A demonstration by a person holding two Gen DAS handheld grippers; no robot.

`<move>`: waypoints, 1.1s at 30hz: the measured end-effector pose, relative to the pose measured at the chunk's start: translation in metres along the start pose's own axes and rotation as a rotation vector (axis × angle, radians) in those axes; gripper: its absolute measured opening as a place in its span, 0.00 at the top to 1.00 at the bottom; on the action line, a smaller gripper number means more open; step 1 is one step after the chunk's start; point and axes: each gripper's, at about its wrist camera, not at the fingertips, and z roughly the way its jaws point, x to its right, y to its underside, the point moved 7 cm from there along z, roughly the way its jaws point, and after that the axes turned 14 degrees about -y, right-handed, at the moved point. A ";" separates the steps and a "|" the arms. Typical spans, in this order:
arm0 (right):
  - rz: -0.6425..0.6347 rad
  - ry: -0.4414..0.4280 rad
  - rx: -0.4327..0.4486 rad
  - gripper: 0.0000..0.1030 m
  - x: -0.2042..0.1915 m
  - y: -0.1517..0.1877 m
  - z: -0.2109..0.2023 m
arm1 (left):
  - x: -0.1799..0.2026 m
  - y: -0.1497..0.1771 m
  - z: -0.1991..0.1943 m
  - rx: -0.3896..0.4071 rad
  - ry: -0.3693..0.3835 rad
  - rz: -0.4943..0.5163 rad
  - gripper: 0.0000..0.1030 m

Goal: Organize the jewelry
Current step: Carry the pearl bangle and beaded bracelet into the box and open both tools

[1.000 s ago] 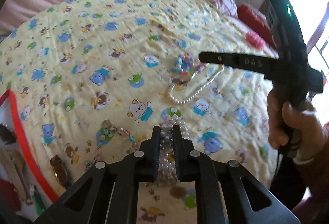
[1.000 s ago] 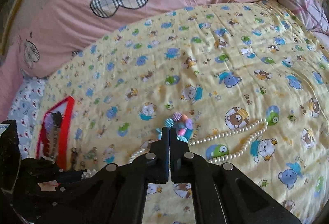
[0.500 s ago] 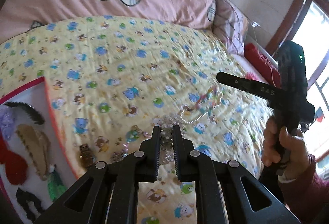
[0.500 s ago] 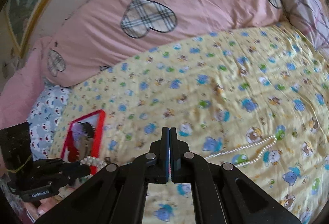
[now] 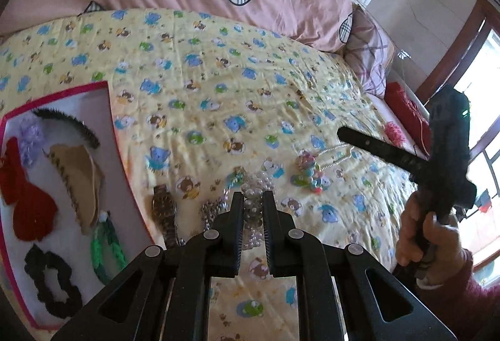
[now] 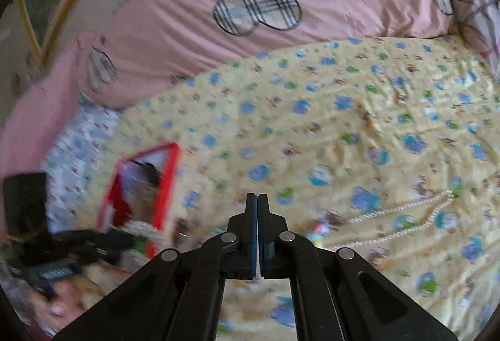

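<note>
Counting two grippers, we see our left gripper (image 5: 253, 200) clamped on one bracelet of round, glossy pearl beads (image 5: 254, 184), lifted just above the yellow cartoon-print bedspread (image 5: 218, 66). Our right gripper (image 6: 257, 200) has its fingers pressed together on nothing. Left of the bracelet lies one red-rimmed white tray (image 5: 109, 109) holding fuzzy and ruffled hair pieces. One metal-link watch (image 5: 164, 211) lies just right of the tray. Farther right lie one cluster of pastel beads (image 5: 309, 169) and one long, thin pearl necklace (image 6: 403, 216).
</note>
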 end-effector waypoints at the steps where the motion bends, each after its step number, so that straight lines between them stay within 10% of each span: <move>1: -0.002 0.014 -0.022 0.94 0.005 0.006 0.002 | -0.001 0.000 0.000 0.000 -0.002 -0.001 0.90; 5: 0.014 0.068 -0.063 0.62 0.027 0.027 0.011 | -0.005 0.004 -0.002 0.002 -0.006 -0.012 0.90; 14: 0.044 0.146 -0.139 0.82 0.059 0.056 0.039 | -0.015 0.012 -0.010 0.008 -0.018 -0.025 0.90; 33: -0.021 -0.182 -0.059 0.83 -0.067 0.020 0.033 | -0.091 0.029 -0.071 0.102 -0.104 -0.136 0.90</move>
